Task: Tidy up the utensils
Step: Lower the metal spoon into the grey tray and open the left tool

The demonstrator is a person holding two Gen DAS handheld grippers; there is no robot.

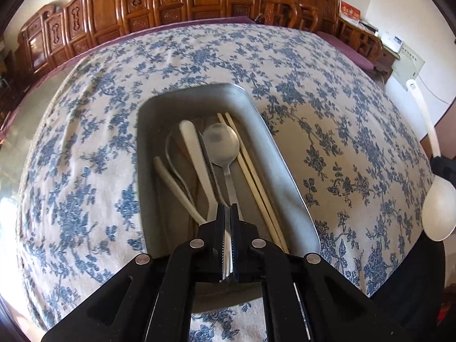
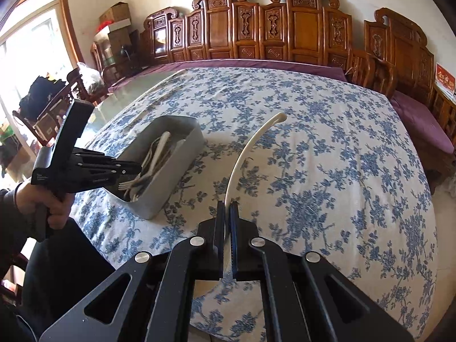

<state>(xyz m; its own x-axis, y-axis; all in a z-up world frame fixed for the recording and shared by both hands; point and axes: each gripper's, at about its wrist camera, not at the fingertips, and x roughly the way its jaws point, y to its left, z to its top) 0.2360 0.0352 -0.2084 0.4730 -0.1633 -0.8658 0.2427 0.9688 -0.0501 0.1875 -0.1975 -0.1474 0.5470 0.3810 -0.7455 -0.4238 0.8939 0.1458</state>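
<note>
Left gripper pinched nearly shut on the handle of a metal spoon, bowl pointing away, low over the steel tray. Right gripper clamped on a white plastic ladle, handle arching up and away above the floral tablecloth; round bowl seen at the right edge of the left wrist view. Inside the tray: white-handled utensils, a knife, and chopsticks along its right wall. Tray toward the table's near left part, well inside the edges. Beyond the far edge, carved wooden chairs.
</note>
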